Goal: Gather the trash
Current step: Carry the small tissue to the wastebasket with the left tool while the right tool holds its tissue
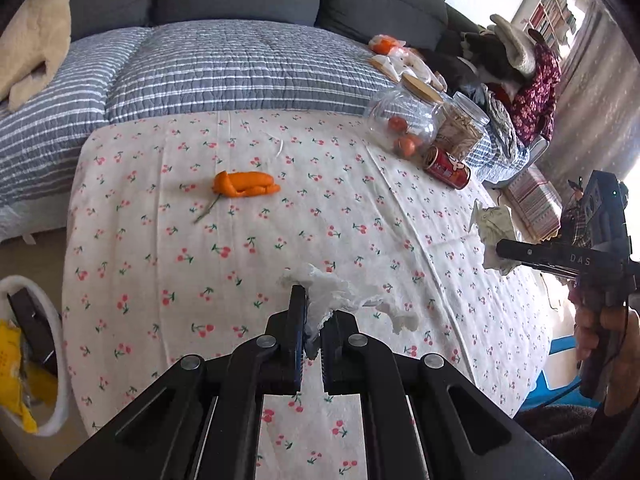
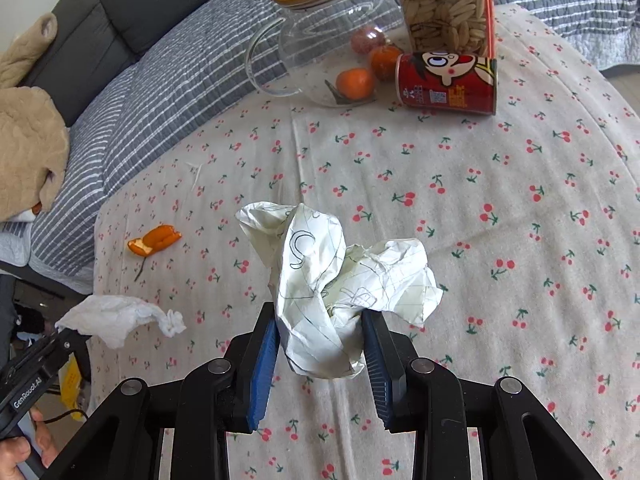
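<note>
while clamped upright, crumpled paper (image 2: 336, 292), tissue (image 1: 332, 300) trailing rightward

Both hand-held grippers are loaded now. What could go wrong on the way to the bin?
1. The left hand-held gripper pinches only an edge of the tissue; its trailing tail could tear off or slip free.
2. The right hand-held gripper holds the paper ball loosely bulging past the pads; it may pop out.
3. A low swing could knock the red can lying nearby.
</note>
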A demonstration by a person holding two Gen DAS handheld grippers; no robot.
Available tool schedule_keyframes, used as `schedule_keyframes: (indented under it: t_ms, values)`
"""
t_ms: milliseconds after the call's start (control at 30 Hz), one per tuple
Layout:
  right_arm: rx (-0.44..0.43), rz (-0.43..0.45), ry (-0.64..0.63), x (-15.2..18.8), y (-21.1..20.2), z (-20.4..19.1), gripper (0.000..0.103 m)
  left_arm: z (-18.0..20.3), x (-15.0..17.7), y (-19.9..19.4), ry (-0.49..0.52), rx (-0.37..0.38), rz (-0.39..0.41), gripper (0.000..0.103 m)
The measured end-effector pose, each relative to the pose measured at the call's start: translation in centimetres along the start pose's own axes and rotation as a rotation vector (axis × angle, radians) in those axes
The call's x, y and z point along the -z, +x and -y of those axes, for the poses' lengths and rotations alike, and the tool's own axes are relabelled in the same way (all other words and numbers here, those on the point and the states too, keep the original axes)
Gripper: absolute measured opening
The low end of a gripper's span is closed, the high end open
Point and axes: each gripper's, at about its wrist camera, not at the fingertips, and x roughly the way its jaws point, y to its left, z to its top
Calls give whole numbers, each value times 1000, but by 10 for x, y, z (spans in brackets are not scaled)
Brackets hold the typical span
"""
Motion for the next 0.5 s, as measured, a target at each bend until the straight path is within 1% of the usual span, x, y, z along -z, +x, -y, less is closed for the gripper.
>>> schedule_keyframes:
  t_ms: [100,200,500]
  values:
    - [3,-9,-29,7,-2,-8,37,-19,13,-14,-40,-23,1,6]
    - [6,-19,-72,14,1,-24,37,-39,20,-35,-75,-46,36,6]
    - [-29,-81,-205,31,36,-100,37,-111,39,-85,-199,-132,91,6]
